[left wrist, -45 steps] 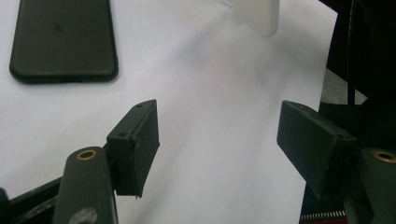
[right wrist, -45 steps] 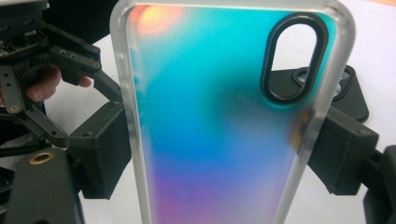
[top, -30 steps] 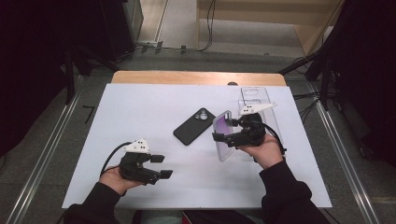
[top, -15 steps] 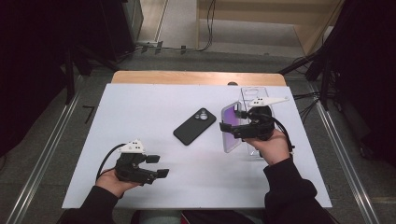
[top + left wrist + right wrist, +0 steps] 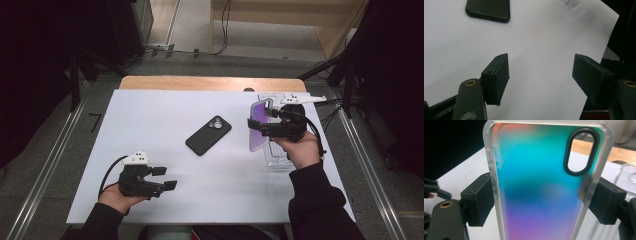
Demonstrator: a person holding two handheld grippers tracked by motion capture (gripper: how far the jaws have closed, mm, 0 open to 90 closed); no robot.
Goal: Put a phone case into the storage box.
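Observation:
My right gripper is shut on an iridescent phone case and holds it off the table at the right. Seen from the right gripper view, the phone case stands upright between the pads, teal above and purple below, with an oval camera cut-out at its upper right. A black phone lies camera side up in the middle of the white table. My left gripper rests low at the front left, open, nothing between its pads. The black phone lies ahead of it.
A clear phone case lies flat on the table under my right hand. A wooden strip borders the table's far edge. Cables run across the floor behind, and metal rails flank both sides.
My right gripper has carried the iridescent case up and toward the far right of the table. The left gripper has stayed almost where it was.

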